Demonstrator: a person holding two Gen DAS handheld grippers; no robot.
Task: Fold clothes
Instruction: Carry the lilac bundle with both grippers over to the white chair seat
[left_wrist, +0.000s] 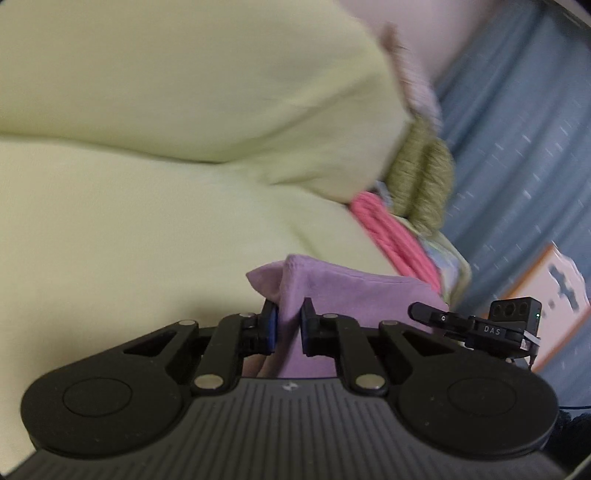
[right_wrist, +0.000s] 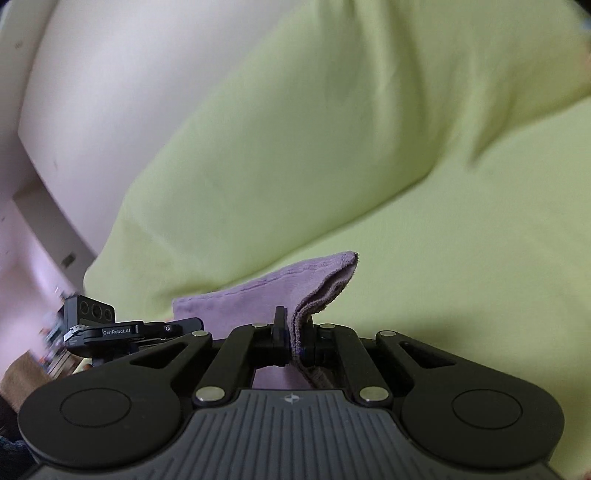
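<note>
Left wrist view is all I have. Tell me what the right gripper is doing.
Observer: The right gripper is shut on a folded edge of the purple cloth.
Operator: Say what lies behind it.
Observer: Green bedding, and a pale wall to its left.
Operator: Confirm whether your view shows my left gripper.
Observer: Yes, part of it shows at the left edge; the left gripper is shut on the cloth too.

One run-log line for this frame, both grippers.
left gripper: shut on purple cloth | right gripper: shut on purple cloth | backdrop: light green sheet
</note>
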